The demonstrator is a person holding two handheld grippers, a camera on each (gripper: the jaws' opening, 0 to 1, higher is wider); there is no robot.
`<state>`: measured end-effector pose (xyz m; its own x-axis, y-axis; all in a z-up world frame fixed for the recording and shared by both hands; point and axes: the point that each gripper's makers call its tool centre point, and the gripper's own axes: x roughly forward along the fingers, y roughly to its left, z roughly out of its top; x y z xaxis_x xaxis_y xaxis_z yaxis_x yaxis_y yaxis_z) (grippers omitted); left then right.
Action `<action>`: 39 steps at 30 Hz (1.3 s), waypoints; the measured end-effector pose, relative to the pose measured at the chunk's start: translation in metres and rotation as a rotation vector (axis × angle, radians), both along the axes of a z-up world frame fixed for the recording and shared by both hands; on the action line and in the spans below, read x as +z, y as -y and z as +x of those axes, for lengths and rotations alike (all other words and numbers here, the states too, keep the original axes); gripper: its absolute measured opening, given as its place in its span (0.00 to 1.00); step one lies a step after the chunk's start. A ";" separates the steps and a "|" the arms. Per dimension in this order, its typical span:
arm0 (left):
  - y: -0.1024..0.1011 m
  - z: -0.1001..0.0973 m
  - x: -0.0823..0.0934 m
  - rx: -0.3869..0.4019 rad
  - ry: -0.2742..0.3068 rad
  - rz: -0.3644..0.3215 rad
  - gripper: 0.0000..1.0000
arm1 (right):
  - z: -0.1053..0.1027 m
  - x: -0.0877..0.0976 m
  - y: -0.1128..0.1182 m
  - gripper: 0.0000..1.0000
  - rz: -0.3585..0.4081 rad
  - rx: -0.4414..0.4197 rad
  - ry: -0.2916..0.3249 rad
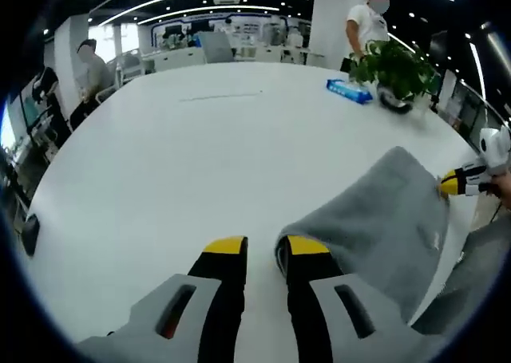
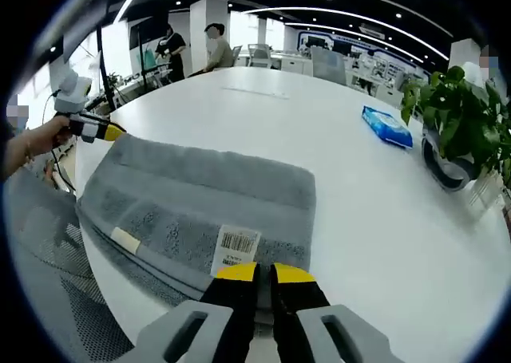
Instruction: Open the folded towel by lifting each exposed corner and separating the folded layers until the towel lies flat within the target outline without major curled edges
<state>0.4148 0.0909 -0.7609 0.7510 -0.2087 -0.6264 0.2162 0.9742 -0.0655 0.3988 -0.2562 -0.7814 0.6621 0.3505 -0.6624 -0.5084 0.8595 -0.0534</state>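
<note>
The folded grey terry towel [image 2: 200, 211] lies at the near edge of the round white table [image 2: 335, 140]. The right hand-held gripper [image 2: 255, 274] is clenched on its hem beside the barcode label [image 2: 238, 245]. The left hand-held gripper [image 1: 263, 247] has its jaws slightly parted; whether it grips the towel corner is hard to tell.
</note>
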 end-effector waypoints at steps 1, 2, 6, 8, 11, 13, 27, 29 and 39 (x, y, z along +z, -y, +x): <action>-0.001 0.000 0.006 0.003 0.023 0.009 0.18 | 0.004 0.008 -0.001 0.03 -0.027 0.027 0.050; -0.003 0.002 0.014 0.010 0.061 0.016 0.18 | 0.006 0.013 -0.004 0.04 -0.039 0.046 0.083; 0.013 0.003 0.033 -0.026 0.126 -0.013 0.18 | 0.003 0.028 -0.038 0.04 0.010 0.180 0.153; 0.040 -0.004 0.034 -0.130 0.113 -0.039 0.17 | -0.008 0.024 -0.059 0.05 0.037 0.273 0.136; 0.073 -0.015 0.024 -0.279 0.073 -0.017 0.17 | -0.037 0.004 -0.090 0.05 0.049 0.441 0.019; 0.093 -0.023 0.009 -0.368 0.028 0.030 0.17 | -0.051 -0.006 -0.101 0.05 0.020 0.520 -0.012; 0.119 -0.052 -0.046 -0.548 -0.168 0.229 0.10 | -0.059 -0.030 -0.090 0.00 0.070 0.436 -0.183; 0.122 -0.056 -0.047 -0.564 -0.177 0.235 0.10 | -0.057 -0.031 -0.089 0.00 0.068 0.416 -0.183; 0.153 -0.073 -0.049 -0.623 -0.215 0.233 0.07 | -0.033 -0.032 -0.068 0.00 -0.037 0.333 -0.127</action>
